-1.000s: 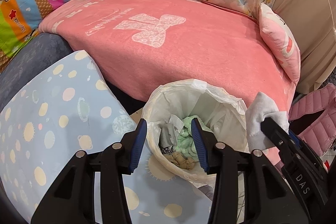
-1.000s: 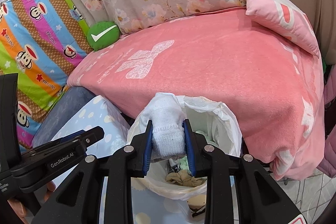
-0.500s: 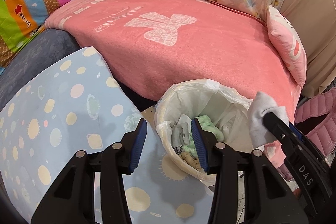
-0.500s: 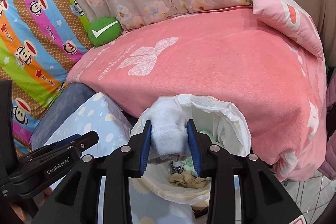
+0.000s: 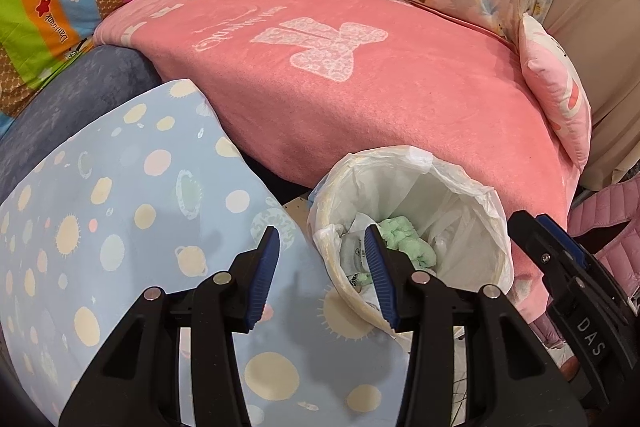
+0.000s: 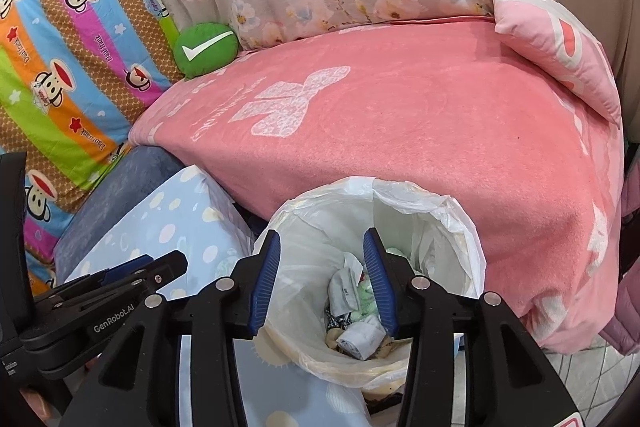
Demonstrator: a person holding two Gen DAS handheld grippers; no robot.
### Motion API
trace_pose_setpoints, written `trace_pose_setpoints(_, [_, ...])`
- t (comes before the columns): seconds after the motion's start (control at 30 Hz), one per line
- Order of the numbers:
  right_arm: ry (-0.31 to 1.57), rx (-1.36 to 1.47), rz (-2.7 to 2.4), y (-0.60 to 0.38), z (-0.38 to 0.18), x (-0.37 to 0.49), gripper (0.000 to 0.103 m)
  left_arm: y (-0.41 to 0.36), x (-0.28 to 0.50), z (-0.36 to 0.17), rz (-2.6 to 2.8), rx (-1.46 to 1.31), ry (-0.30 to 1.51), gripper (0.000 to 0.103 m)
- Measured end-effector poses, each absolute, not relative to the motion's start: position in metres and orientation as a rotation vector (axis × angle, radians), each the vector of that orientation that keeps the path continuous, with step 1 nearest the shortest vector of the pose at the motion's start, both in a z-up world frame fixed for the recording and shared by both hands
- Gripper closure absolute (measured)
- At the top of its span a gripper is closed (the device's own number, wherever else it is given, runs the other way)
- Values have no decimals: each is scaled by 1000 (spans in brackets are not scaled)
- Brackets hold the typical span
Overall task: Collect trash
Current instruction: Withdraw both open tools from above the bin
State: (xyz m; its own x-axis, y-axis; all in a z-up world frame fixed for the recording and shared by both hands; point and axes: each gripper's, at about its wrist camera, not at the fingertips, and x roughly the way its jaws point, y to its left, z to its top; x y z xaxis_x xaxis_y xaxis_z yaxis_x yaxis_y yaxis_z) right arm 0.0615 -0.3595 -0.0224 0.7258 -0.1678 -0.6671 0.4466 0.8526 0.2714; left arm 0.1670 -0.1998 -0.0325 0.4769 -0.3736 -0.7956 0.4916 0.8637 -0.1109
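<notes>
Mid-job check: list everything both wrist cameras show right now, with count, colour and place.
trash bin: one, white liner, beside the bed
white wad: one, inside bin, on top
green foam: one clump, inside bin
pink blanket: one, over the bed
green cushion: one, white tick, bed's far left
pink pillow: one, bed's right
dotted blue sheet: one, left of bin
left gripper: black, open, empty
right gripper: black, jaws just opened, empty, over bin

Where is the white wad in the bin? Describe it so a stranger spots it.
Find the pink blanket; the lined bin stands against its front edge. The white wad lies at the bottom, rolled and ribbed, unlike the green foam.
</notes>
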Motion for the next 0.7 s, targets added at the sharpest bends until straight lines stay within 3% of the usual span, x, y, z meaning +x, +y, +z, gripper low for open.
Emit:
trace_pose_setpoints(0.27, [698, 380, -346, -347, -18, 54, 51, -191, 158, -31, -521, 147, 925, 58])
trace_pose_setpoints(0.37, [713, 348, -354, -342, -18, 50, 46, -184, 153, -30, -510, 142, 915, 49])
trace_pose_setpoints(0.47, [728, 310, -365, -337, -19, 44, 36, -176, 147, -31, -508, 145, 909, 47])
trace_pose_setpoints(0.7, [765, 198, -392, -322, -23, 27, 19, -163, 126, -37, -465, 204, 862, 24])
